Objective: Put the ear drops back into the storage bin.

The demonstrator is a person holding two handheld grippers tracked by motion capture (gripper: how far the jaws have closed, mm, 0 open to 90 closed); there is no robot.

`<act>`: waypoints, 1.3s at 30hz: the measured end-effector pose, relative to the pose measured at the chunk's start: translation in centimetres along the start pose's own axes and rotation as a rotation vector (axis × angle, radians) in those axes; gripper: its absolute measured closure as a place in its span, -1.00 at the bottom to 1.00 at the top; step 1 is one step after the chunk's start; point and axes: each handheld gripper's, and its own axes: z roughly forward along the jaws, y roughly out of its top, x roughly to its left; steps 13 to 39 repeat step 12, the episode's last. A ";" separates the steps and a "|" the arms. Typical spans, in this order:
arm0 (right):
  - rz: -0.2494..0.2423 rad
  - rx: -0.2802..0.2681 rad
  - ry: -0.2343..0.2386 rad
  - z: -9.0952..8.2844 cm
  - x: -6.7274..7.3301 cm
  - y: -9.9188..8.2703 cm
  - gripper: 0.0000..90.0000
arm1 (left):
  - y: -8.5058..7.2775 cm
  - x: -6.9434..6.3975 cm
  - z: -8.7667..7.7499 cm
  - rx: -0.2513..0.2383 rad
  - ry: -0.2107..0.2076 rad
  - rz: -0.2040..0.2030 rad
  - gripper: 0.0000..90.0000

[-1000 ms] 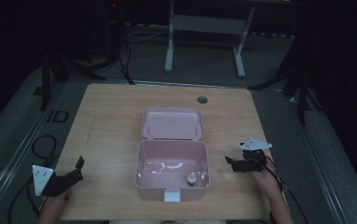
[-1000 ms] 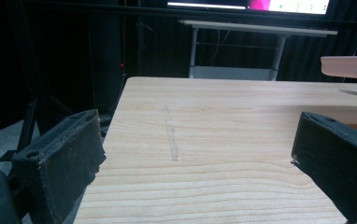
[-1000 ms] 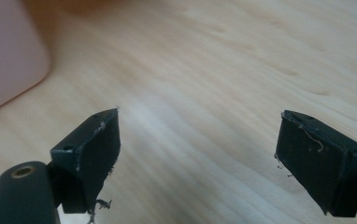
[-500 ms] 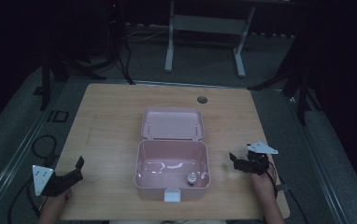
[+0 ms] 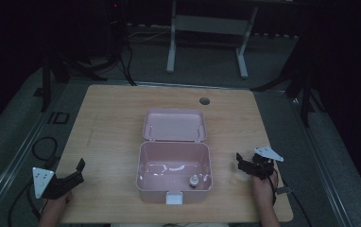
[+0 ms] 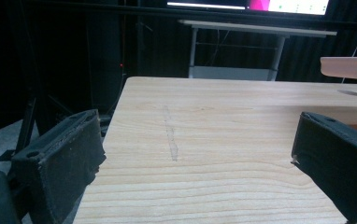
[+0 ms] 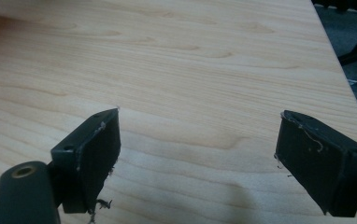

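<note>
- Resting at the near-left corner of the wooden surface point(image 5: 107, 123), the left gripper point(image 5: 74, 174) is held by a hand point(image 5: 55, 203) coming in from the bottom edge; its grey three-cornered plate point(image 5: 41, 180) faces up, partly off the surface's left edge.
- Left gripper view: the two black jaws stand wide apart, nothing between them, only bare wood grain with a faint scuff line point(image 6: 169, 135) running away from the camera. A pink edge of the lid point(image 6: 349, 67) pokes in at far right.
- Centre of the surface: a pink box point(image 5: 143, 165), open, its lid point(image 5: 174, 125) laid back on the far side, inside face up. The box sits near the front edge, a white latch tab point(image 5: 174, 197) on its front wall.
- Inside the box, toward the near-right corner: a small pale knob-like object point(image 5: 193, 180), too small to identify. A light glare streak lies across the box floor.
- Beyond the lid, toward the far edge: a round dark hole point(image 5: 204, 100) in the surface.
- Right of the box, apart from it: the right gripper point(image 5: 243, 163), held by a hand point(image 5: 263, 189), pointing left toward the box, with its grey plate point(image 5: 268, 152) on top.
- Right gripper view: jaws spread wide, empty, bare wood beneath, their shadows on the wood.
- Behind the surface: a white frame stand point(image 5: 207, 28) on dark floor.
</note>
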 end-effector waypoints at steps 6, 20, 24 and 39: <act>0.000 0.004 0.021 0.1 -0.1 0.0 -0.70 | 0.0 0.0 0.0 0.001 0.001 0.001 -0.95; 0.002 0.003 0.024 0.0 -0.2 0.0 -0.70 | 0.0 0.0 0.0 0.001 0.001 0.001 -0.95; 0.002 0.003 0.024 0.0 -0.2 0.0 -0.70 | 0.0 0.0 0.0 0.001 0.001 0.001 -0.95; 0.002 0.003 0.024 0.0 -0.2 0.0 -0.70 | 0.0 0.0 0.0 0.001 0.001 0.001 -0.95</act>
